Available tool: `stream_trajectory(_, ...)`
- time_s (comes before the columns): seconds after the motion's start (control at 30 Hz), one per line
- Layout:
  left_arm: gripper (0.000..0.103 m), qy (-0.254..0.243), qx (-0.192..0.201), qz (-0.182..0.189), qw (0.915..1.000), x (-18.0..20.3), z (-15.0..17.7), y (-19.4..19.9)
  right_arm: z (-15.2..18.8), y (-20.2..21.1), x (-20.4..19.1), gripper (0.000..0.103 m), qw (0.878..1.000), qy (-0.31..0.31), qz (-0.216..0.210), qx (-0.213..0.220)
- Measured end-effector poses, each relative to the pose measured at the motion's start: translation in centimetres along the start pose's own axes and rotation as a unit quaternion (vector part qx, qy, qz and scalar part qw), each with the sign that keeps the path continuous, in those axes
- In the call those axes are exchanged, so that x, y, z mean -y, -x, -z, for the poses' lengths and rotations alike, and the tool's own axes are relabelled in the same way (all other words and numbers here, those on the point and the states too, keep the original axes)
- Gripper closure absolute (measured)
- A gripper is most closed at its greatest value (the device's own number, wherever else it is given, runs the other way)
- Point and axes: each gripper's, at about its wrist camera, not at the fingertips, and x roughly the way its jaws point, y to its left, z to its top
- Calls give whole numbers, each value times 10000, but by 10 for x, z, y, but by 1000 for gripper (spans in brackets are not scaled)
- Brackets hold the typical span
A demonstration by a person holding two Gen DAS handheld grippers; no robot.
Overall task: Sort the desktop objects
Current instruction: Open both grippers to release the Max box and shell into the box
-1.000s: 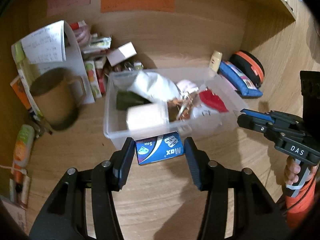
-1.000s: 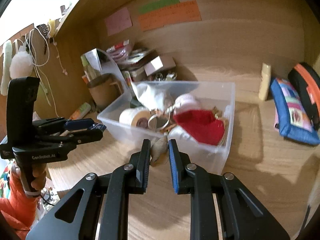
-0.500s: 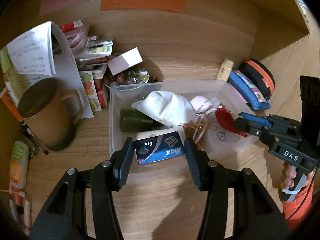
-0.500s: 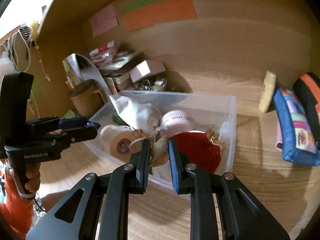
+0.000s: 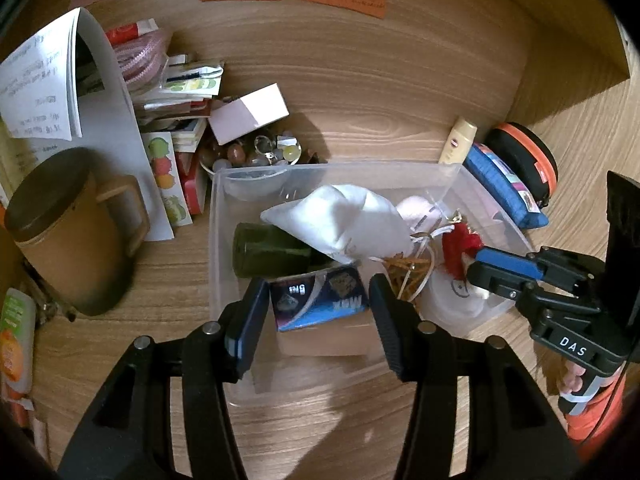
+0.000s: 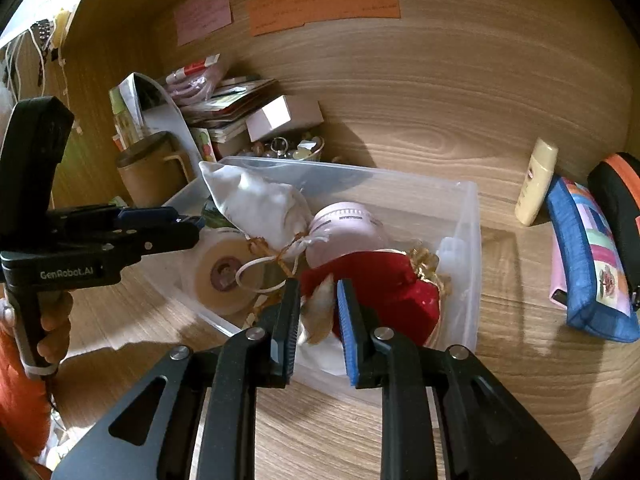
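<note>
A clear plastic bin [image 5: 212,240] on the wooden desk holds a white cloth pouch [image 5: 340,220], a dark green cylinder [image 5: 268,250], a tape roll [image 6: 224,272], a pink round case [image 6: 344,228] and a red pouch [image 6: 384,280]. My left gripper [image 5: 318,292] hangs over the bin's near end, its jaws opening. A blue "Max" box [image 5: 320,300] sits tilted between them with a small gap on each side. My right gripper [image 6: 318,292] is shut on a small beige object [image 6: 318,310] above the bin's near wall [image 6: 468,208].
A brown mug [image 5: 68,232] and curled papers [image 5: 44,80] stand left of the bin. Behind it lie a white box [image 5: 248,114] and a bowl of beads [image 5: 248,156]. To the right are a cream tube [image 6: 536,180], a blue pencil case [image 6: 588,260] and an orange-rimmed case [image 5: 524,160].
Both grippers have moved forward over the bin. The left jaws have widened slightly and the blue box now sits loose and more tilted between them.
</note>
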Motion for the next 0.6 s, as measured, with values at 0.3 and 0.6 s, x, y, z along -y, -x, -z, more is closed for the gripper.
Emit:
stream_trajectory(0.3,38,-160,62,-89,9998,2,1,4,0,1,-1,83,10000,26,36,34)
stream_trajectory(0.6,28,-167,176,-373,9990,6,4,18,-2,9,1,54,9995,-17,185,255)
